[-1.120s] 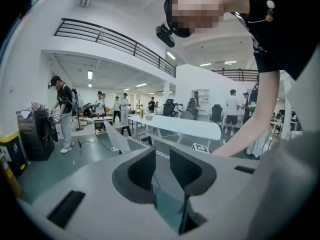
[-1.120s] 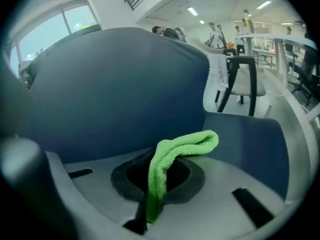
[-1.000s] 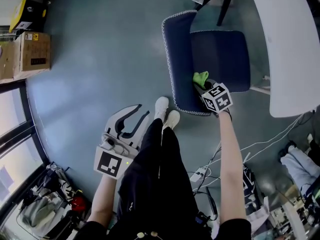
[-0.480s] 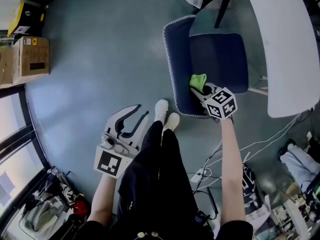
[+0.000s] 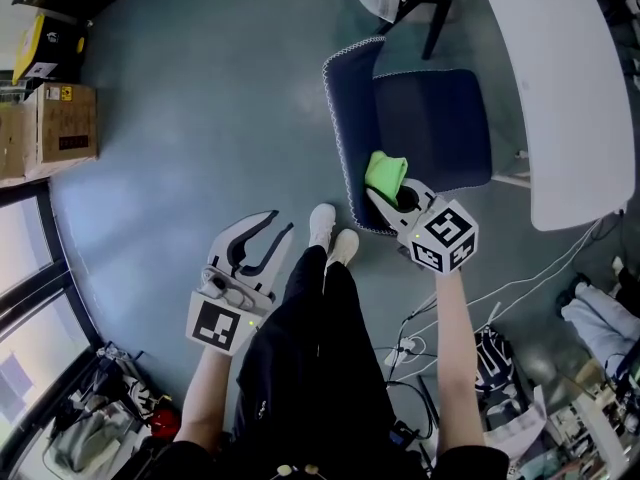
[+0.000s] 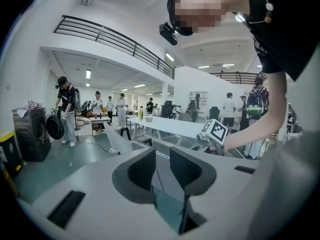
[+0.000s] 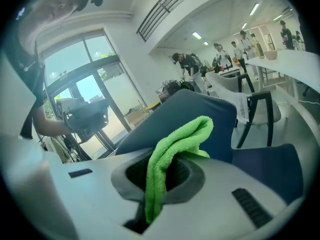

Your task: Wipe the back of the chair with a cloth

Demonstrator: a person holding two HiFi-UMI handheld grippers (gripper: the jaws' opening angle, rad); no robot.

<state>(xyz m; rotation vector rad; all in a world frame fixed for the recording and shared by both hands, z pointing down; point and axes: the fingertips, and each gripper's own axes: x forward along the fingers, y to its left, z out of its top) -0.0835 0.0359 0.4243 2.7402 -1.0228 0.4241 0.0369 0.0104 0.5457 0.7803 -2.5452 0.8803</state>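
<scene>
**A:** What had changed over that last second?

**B:** The right gripper (image 5: 388, 194) had slid along the chair back (image 5: 345, 108). It left the spot beside the seat (image 5: 435, 123) for the end of the back nearest the person. Its jaws stayed clamped on the green cloth (image 5: 385, 171), which bulged out ahead of them over the dark blue fabric.

**A:** So the wipe was under way?

**B:** That was my reading: one stroke down the inner face of the back, roughly along its stitched edge. From above I couldn't be sure the cloth was actually pressed against the fabric and not just skimming it. In the right gripper view the back rose close behind the cloth.

**A:** And the other hand?

**B:** The left gripper (image 5: 268, 236) had kept its place well clear of the chair. Its jaws were a little apart with nothing between them. The far end of the back probably remained to be covered.
</scene>
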